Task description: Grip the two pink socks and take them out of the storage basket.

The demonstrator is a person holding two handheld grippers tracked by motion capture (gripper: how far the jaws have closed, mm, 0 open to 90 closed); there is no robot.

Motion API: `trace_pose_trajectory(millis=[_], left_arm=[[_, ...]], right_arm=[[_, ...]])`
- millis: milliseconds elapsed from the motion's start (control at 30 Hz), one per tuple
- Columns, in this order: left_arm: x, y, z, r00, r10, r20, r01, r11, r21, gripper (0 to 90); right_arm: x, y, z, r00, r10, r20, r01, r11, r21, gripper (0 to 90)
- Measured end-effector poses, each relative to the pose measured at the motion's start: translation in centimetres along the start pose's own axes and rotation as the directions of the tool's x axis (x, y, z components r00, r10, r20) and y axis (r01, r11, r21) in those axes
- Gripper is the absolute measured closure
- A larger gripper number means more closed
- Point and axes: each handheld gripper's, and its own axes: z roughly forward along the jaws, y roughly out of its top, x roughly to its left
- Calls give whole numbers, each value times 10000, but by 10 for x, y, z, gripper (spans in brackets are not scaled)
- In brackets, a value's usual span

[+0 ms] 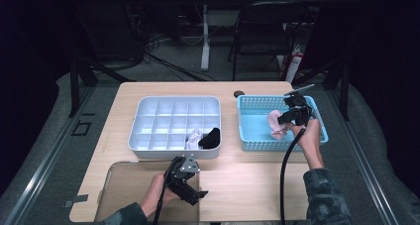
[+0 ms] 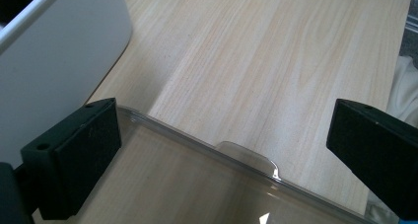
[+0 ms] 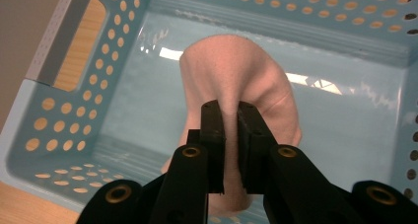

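On the pale wooden surface [image 1: 247, 178] in a dark room, the right gripper [image 3: 230, 116] has its fingers clamped on a pink sock [image 3: 236, 78] above the blue basket [image 3: 74, 110]; the left gripper [image 2: 222, 150] fingers stand apart over a clear lid [image 2: 197, 194].

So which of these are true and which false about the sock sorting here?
1. The right gripper is pinching a pink sock. True.
2. That sock hangs over the white divided tray. False: it is over the blue perforated basket.
3. The left gripper has its jaws open with nothing between them. True.
4. The divided tray holds three socks. False: a white sock and a black sock sit in it.
5. A clear plastic lid lies by the left gripper. True.
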Motion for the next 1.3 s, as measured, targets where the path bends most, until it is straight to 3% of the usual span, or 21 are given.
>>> trace_pose_trajectory(millis=[900,1033,1300], left_arm=[[0,0,1,9999,-22,-140,23,10000,58,3],[1,0,2,9999,-73,-126,74,10000,67,3],[0,1,2,9999,-22,-132,23,9999,116,3]], right_arm=[[10,9,-44,9983,-566,110,572,9962,-660,838],[13,3,-60,9980,-623,-79,612,9936,-946,837],[30,-15,-79,9926,-1211,15,1208,9892,-834,837]])
